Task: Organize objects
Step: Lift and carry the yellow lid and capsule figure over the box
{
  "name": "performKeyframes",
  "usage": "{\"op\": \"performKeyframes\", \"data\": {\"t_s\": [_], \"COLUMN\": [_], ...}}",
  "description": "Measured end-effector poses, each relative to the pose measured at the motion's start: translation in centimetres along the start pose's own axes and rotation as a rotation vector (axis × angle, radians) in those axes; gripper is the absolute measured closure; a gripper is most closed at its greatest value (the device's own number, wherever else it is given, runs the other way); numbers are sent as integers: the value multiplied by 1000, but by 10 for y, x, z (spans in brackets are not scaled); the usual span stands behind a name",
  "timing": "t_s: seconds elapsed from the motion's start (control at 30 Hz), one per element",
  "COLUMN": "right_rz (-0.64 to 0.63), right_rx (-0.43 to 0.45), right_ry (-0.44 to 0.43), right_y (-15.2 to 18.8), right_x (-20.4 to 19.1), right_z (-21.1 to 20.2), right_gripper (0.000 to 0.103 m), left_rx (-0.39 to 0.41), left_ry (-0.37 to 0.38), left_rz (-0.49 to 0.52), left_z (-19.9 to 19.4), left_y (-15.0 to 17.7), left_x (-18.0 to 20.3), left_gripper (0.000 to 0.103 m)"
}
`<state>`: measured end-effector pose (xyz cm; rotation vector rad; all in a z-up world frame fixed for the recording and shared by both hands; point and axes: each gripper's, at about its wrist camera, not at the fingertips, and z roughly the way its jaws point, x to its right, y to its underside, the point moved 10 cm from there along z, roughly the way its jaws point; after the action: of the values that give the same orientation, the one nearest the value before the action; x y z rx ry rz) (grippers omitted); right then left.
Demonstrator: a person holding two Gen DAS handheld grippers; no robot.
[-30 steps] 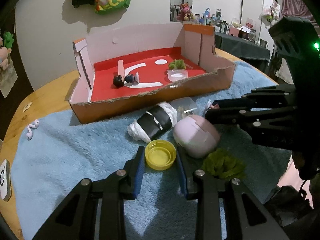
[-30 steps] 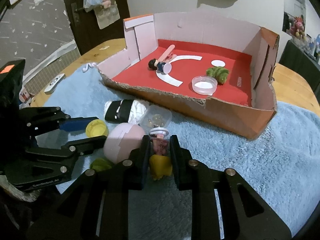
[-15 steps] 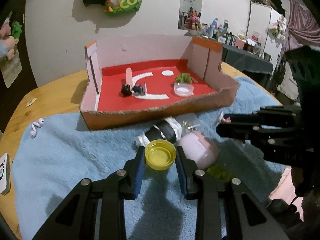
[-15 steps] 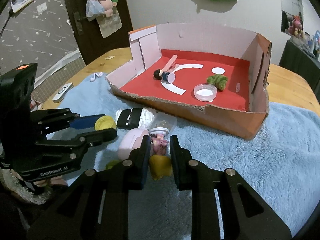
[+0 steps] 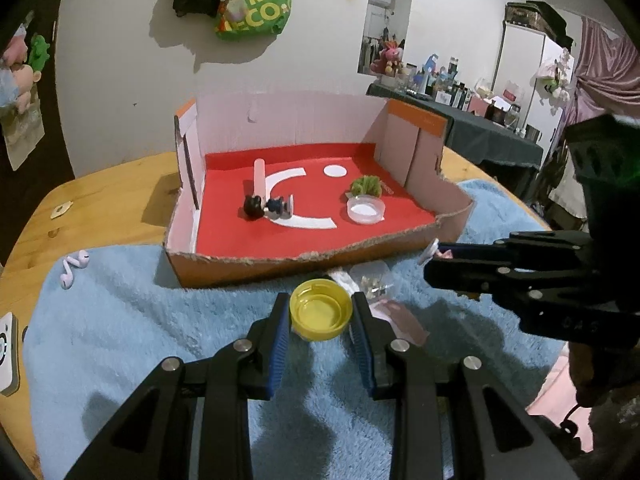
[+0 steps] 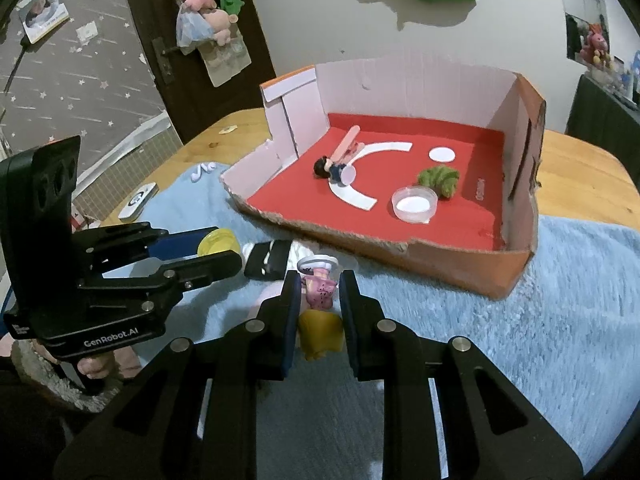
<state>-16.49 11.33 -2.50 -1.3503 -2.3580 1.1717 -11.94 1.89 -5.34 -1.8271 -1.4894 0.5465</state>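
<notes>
Left wrist view: a yellow cap is clamped by the left gripper, while the figurine clamped by the right gripper is largely hidden.

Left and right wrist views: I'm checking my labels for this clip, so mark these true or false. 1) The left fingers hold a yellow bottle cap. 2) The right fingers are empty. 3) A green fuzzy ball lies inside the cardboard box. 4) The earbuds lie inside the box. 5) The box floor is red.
1) True: the left gripper is closed on the yellow bottle cap.
2) False: the right gripper grips a small doll figure.
3) True: the green fuzzy ball sits beside the clear round lid in the cardboard box.
4) False: the earbuds lie outside, on the blue towel.
5) True.
</notes>
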Motion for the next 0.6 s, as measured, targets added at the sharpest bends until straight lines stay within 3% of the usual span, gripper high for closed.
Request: {"op": "performKeyframes", "data": {"t_s": [0.6], "right_rz": [7], "right_rx": [26], "right_ry": [-22], "right_y": [-27], "right_x": [2], "right_z": [-2], "right_gripper": [84], "left_rx": [30], "left_ry": [38], "left_rz": [16], "left_z": [-3], "left_y": [-30], "left_x": [4], "left_gripper": [72]}}
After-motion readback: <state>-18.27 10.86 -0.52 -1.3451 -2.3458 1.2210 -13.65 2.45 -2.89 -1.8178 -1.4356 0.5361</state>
